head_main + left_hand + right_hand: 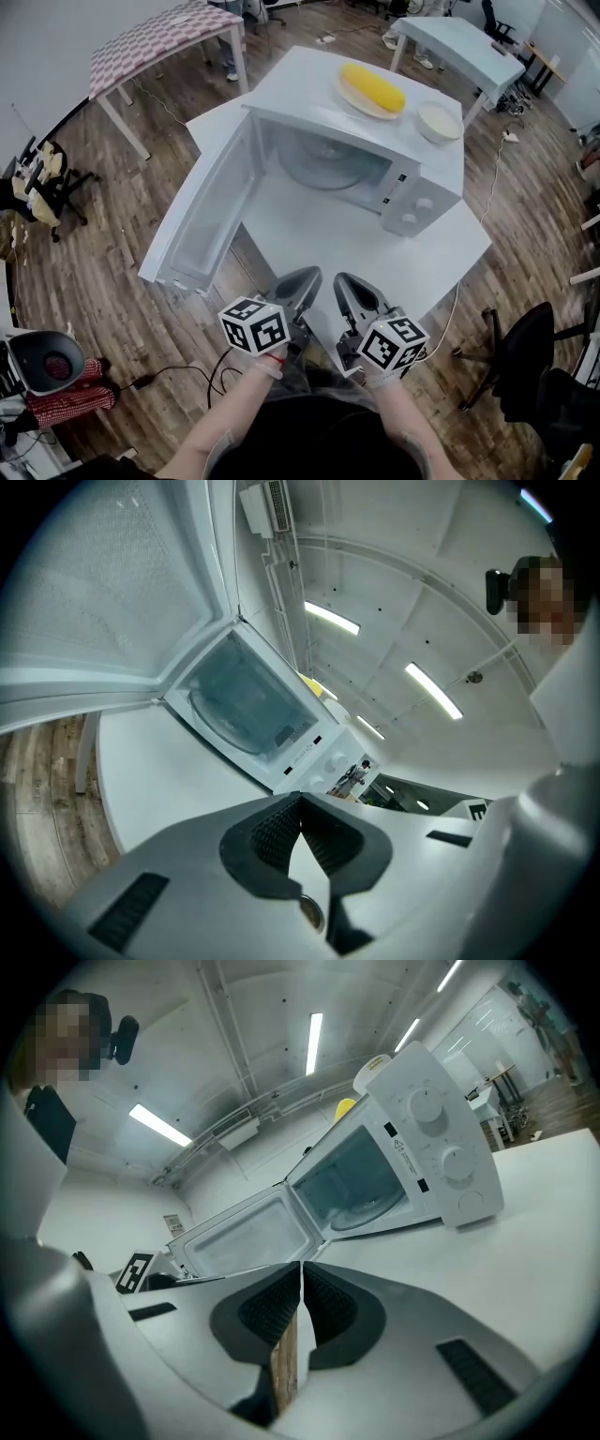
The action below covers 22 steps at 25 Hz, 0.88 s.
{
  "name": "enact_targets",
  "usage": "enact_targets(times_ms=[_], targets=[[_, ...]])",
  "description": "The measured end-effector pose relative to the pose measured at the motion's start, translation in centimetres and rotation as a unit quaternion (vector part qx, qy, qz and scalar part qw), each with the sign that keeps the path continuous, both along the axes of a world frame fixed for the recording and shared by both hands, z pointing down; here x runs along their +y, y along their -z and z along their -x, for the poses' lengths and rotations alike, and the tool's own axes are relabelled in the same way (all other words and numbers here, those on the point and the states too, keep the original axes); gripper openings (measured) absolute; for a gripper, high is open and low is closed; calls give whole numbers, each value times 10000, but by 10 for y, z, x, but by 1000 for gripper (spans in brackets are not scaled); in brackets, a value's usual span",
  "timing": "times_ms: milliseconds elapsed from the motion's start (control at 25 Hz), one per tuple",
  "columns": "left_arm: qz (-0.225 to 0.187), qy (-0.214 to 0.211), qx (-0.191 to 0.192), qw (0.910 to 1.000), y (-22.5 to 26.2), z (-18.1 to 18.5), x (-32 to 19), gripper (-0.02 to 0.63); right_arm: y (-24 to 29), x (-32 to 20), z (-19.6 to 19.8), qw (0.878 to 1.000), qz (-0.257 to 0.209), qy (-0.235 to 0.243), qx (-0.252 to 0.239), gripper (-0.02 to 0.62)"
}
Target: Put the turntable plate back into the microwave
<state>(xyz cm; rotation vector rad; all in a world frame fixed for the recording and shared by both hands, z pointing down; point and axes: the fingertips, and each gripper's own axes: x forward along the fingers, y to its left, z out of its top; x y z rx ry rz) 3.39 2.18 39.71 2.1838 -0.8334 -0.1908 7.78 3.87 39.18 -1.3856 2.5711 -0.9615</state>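
Note:
A white microwave [375, 159] stands on a white table [309, 234] with its door [202, 216] swung wide open to the left. The clear glass turntable plate [319, 169] lies flat inside the cavity; it also shows in the left gripper view [234, 719] and the right gripper view [370, 1208]. My left gripper [298, 286] and right gripper [352, 291] hover side by side over the table's near edge, in front of the microwave. Both are shut with nothing between their jaws, left gripper [300, 803] and right gripper [301, 1274].
On top of the microwave sit a plate with a yellow food item [373, 87] and a white bowl [439, 121]. A checkered table [164, 37] stands back left, another white table [459, 47] back right. A black chair [525, 366] is at the right, and cables lie on the wood floor.

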Motion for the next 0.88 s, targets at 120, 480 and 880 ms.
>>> enact_targets(times_ms=[120, 480, 880], targets=[[-54, 26, -15, 10000, 3, 1, 1, 12, 5, 2, 0, 10000, -74, -25, -43, 29], [-69, 116, -116, 9998, 2, 7, 7, 12, 4, 10, 3, 10000, -90, -17, -10, 29], [34, 170, -147, 9997, -3, 11, 7, 12, -1, 12, 2, 10000, -28, -71, -59, 29]])
